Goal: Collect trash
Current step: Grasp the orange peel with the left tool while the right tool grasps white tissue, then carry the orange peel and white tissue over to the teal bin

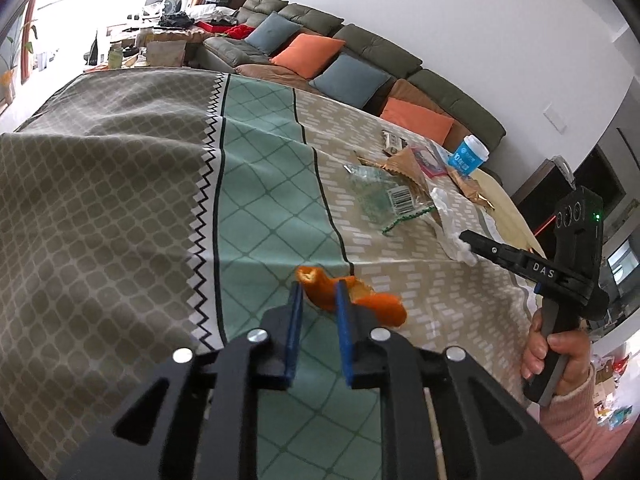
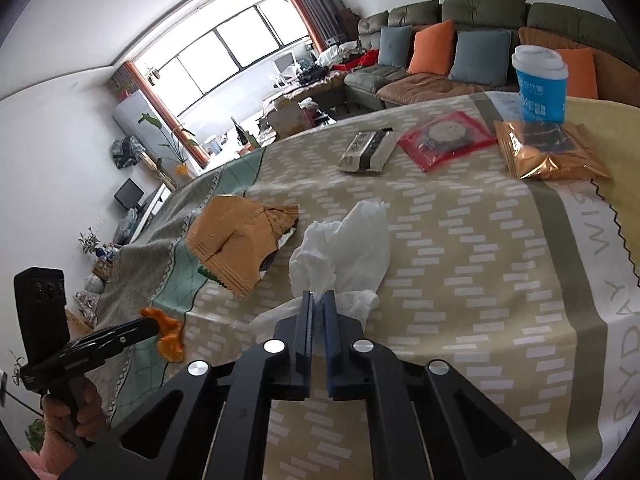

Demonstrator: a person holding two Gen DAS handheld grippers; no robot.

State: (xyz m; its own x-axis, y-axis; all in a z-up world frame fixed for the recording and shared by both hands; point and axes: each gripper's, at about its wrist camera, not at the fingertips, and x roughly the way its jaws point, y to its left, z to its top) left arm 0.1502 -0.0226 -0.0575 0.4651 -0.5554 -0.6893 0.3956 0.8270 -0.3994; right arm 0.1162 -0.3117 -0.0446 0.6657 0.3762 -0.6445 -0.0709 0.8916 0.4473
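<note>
A: Item one, far left?
B: Your left gripper (image 1: 318, 288), its blue pads closed on the orange peel (image 1: 320, 294). The peel sits on the green band of the worktop (image 1: 120, 200) cloth; its loose end trails out to the right of the pads.

A: Ahead of that gripper?
B: A clear wrapper with a barcode (image 1: 384, 196), up and to the right, lying flat and well apart from the peel.

A: Next over?
B: A torn tan snack wrapper (image 2: 236, 240), ahead and left of your right gripper (image 2: 319, 300), close beside the tissue.

A: Your right gripper itself?
B: Clamped tight on the near edge of the white tissue (image 2: 344, 248); the rest of it bunches up just ahead of the fingertips.

A: Farther out?
B: A black-and-white packet (image 2: 366, 152), a red packet (image 2: 446, 138), then a gold bag (image 2: 548, 152) with a blue paper cup (image 2: 540, 84) behind it, all far ahead and to the right.
</note>
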